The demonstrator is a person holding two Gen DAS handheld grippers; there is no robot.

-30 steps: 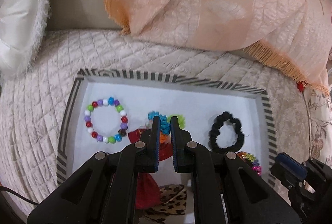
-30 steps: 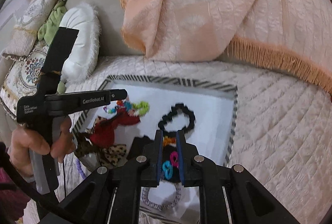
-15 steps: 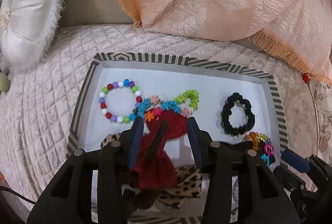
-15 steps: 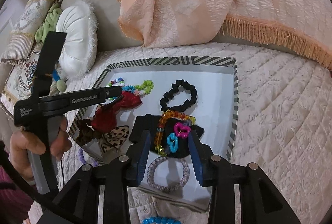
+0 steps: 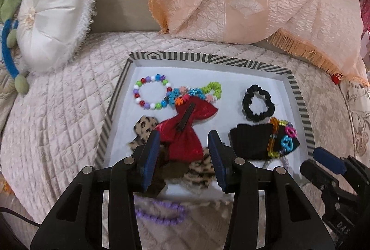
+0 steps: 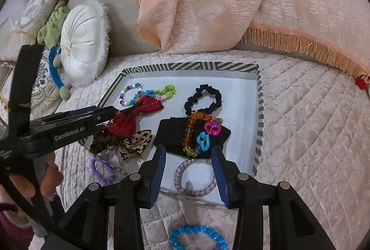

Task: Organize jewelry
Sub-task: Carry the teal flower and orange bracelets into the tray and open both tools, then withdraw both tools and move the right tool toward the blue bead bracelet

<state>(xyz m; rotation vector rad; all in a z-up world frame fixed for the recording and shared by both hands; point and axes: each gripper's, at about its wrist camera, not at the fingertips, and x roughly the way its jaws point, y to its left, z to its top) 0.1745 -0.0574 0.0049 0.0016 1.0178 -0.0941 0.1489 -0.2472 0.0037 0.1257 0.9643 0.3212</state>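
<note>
Jewelry tray [image 5: 298, 97], striped rim, white floor, set on a quilted bed cover [image 5: 57, 111]. Change since a second ago: both grippers, then nearly shut low over the tray, are now drawn back toward its near edge with jaws parted. The left gripper [image 5: 183, 152] stands wide apart and nothing is held in it; the red bow [image 5: 185, 132], which lay beneath its tips, is left lying in the tray's left half with its dark clip uppermost. The right gripper [image 6: 188, 164] has jaws still opening, and nothing is pressed between them; the chain of bright links [image 6: 203, 132] is left draped over a black pad [image 6: 171, 134] near the tray's right edge. Judged meaning: two pieces are released into place and both grippers are free for the next.

Contents recorded in the left wrist view: multicolour bead bracelet [image 5: 150, 92] at the far left corner, flower-bead strand [image 5: 194, 94] beside it, black scrunchie [image 5: 257, 103] toward the far right corner, leopard bow [image 5: 144, 126] at the left edge.

Shown only in the right wrist view: a grey braided band [image 6: 195, 177] at the tray's near edge, a blue bead bracelet [image 6: 196, 238] on the bed cover outside the tray, and the hand [image 6: 49, 178] carrying the left gripper. A purple bead bracelet [image 5: 160, 213], also outside the near edge, is seen in both.
</note>
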